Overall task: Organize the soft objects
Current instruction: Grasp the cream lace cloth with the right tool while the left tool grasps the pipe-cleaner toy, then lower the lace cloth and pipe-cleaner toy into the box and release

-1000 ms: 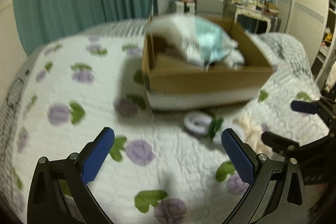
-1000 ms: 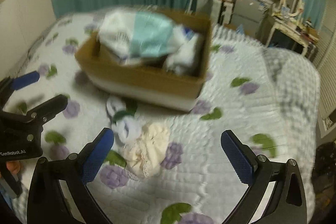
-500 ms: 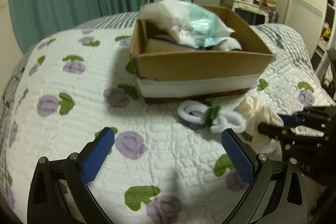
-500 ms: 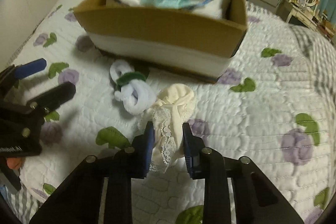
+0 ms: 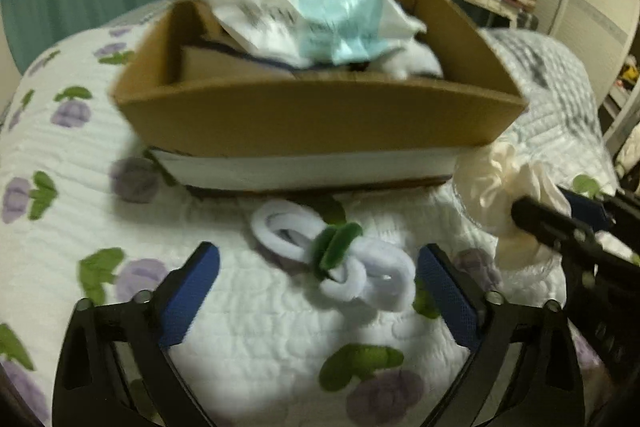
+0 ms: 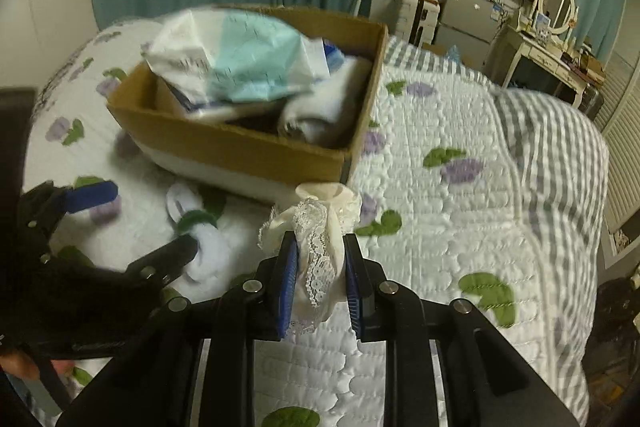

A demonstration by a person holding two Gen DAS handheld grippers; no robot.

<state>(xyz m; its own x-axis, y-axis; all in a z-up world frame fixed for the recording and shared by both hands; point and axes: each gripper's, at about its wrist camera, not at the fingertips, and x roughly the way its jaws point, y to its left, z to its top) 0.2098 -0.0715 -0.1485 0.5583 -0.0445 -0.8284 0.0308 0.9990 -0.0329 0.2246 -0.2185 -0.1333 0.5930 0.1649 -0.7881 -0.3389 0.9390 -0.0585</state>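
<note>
Right gripper (image 6: 320,281) clenched on cream lace-trimmed cloth bundle (image 6: 320,227) — brown cardboard box (image 6: 256,151) at 11 o'clock. Left gripper (image 5: 318,291) spread wide around white fuzzy green-banded sock roll (image 5: 336,259).

A cream lace-trimmed cloth (image 6: 320,227) hangs bunched above the quilt; a white fuzzy bundle with green band (image 5: 336,259) lies before the cardboard box (image 5: 320,115).

Right tongs (image 6: 320,279) clamped on cream lace cloth (image 6: 320,227), cardboard box (image 6: 256,147) beyond, floral quilt (image 6: 440,227) underneath

White quilt (image 6: 440,211) with purple flowers; brown box (image 5: 320,119); blue fingers (image 5: 188,301).
</note>
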